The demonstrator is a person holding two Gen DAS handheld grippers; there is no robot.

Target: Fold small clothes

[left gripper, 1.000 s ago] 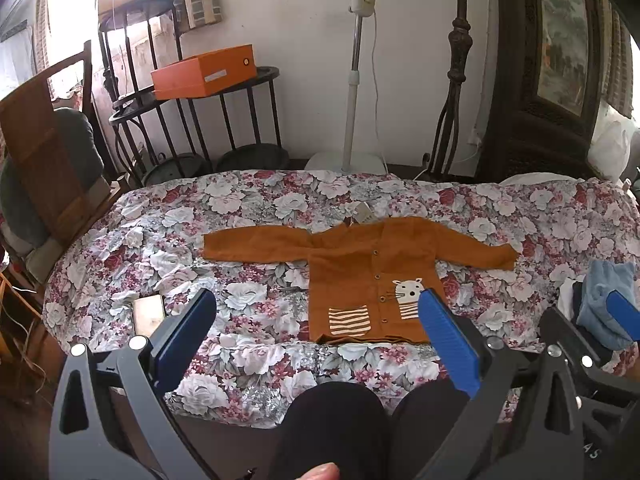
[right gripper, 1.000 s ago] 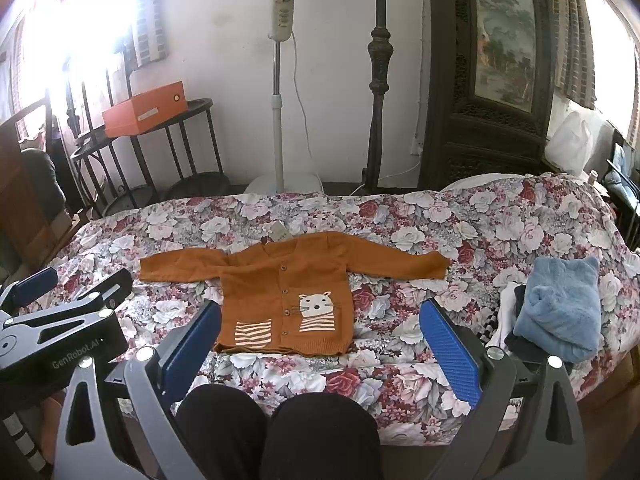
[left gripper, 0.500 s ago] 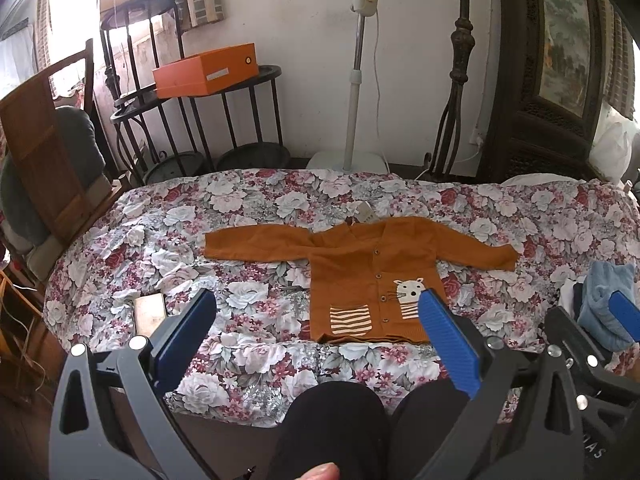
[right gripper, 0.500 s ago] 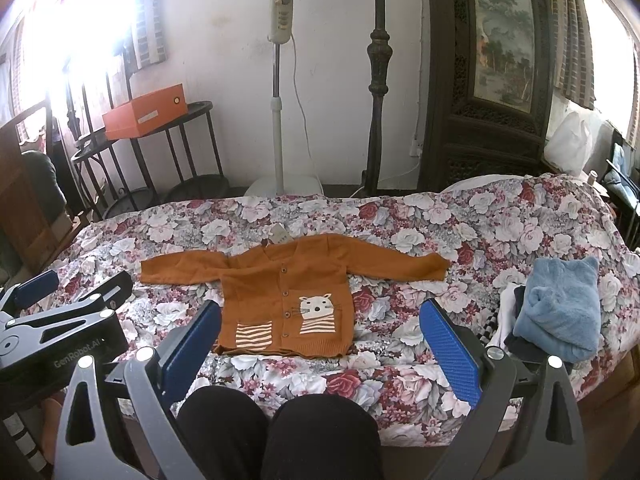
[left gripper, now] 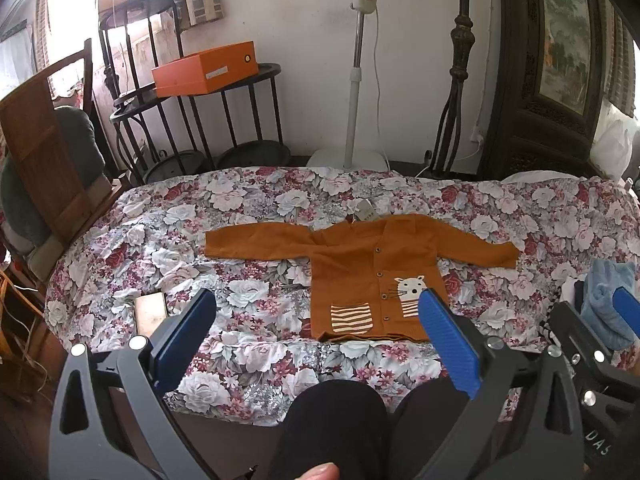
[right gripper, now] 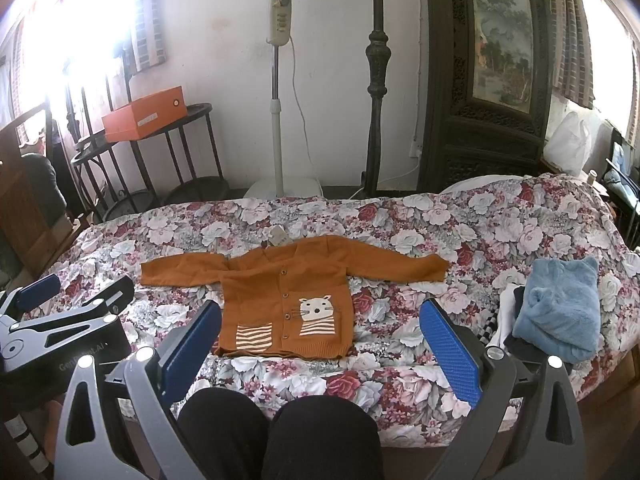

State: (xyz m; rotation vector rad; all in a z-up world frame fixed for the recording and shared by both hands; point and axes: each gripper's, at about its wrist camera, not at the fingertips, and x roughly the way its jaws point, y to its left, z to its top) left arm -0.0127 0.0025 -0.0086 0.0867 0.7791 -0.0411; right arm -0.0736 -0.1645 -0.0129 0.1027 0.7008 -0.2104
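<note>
The small rust-orange knitted cardigan (right gripper: 286,300) lies flat, sleeves spread, on the floral bedspread (right gripper: 500,220). It looks light, soft and floppy; a sleeve cuff seems the best hold. Left gripper (left gripper: 316,332) and right gripper (right gripper: 320,340) gape wide, empty.

Cardigan (right gripper: 288,280) rust-orange, white cat, striped pockets; bedspread (right gripper: 460,232) red-white floral; fleece (right gripper: 560,312) light blue; box (right gripper: 144,118) orange.

cardigan (right gripper: 286,304) – matt knit | bedspread (right gripper: 460,232) – floral cloth | tool pads (right gripper: 450,354) – ribbed plastic
</note>
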